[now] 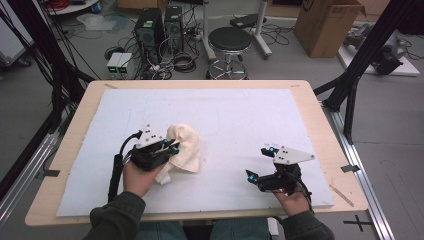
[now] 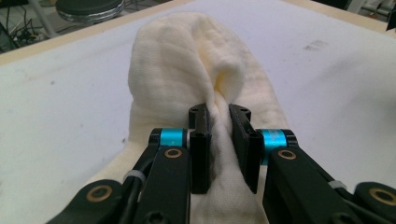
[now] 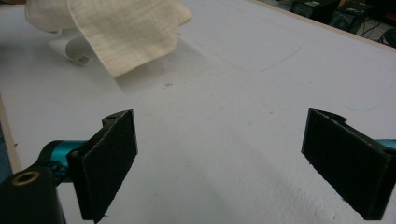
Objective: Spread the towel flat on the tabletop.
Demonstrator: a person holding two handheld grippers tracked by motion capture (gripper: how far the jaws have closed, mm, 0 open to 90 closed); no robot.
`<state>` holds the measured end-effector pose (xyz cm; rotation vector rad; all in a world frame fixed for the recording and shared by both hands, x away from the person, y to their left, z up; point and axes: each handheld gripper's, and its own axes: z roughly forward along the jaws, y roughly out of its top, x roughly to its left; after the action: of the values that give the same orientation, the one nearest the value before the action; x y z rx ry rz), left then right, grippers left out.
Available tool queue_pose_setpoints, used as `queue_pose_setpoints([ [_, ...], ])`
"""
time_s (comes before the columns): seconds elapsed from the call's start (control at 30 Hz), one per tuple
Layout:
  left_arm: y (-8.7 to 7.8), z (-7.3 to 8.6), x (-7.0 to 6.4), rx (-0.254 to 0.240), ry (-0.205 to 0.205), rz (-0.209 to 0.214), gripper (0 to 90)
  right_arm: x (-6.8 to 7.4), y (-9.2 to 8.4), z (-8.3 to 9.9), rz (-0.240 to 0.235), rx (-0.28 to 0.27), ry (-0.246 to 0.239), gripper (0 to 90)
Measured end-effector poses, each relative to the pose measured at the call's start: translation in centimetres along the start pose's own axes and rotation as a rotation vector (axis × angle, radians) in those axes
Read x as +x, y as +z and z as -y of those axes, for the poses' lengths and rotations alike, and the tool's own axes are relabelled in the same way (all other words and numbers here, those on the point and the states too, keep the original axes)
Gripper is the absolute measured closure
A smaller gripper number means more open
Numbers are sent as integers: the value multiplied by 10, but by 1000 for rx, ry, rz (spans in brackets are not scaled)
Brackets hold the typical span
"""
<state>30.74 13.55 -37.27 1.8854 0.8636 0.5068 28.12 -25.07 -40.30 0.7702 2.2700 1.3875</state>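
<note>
Left tongs [image 2: 218,140] pinching a bunched fold of cream waffle-weave cloth [image 2: 187,74], fabric squeezed between the two black pads and humped up ahead of them; in high view, left tongs [image 1: 172,148] seen at left-centre of white foam sheet [image 1: 240,115] covering the tabletop [image 1: 320,115], cloth [image 1: 186,145] draped just beside and partly under them. Right tongs [image 3: 224,163] spread wide with nothing between, hovering over bare white sheet, well apart from cloth [image 3: 121,32]; same tongs [image 1: 260,162] noted at right of sheet.
</note>
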Motion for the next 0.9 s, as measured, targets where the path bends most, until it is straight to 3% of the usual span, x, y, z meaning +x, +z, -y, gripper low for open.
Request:
queue_pose_setpoints([
  [0.17,17,-14,-9,-22,-15,51,788,-2,-3,-1,3,-17,7,97],
  [0.43,56,-33,-16,-26,2,82,787,-3,-4,0,4,-36,10,97],
  [0.57,79,-29,-19,-13,2,137,785,-3,-4,-1,5,-40,5,97],
  [0.63,90,-25,-20,20,23,135,784,-3,-3,-1,4,-43,7,97],
  [0.77,109,-17,-17,59,15,150,767,-4,-2,0,2,-41,11,97],
  [0.9,122,-12,-10,98,11,126,729,-5,0,-1,-11,-33,10,97],
])
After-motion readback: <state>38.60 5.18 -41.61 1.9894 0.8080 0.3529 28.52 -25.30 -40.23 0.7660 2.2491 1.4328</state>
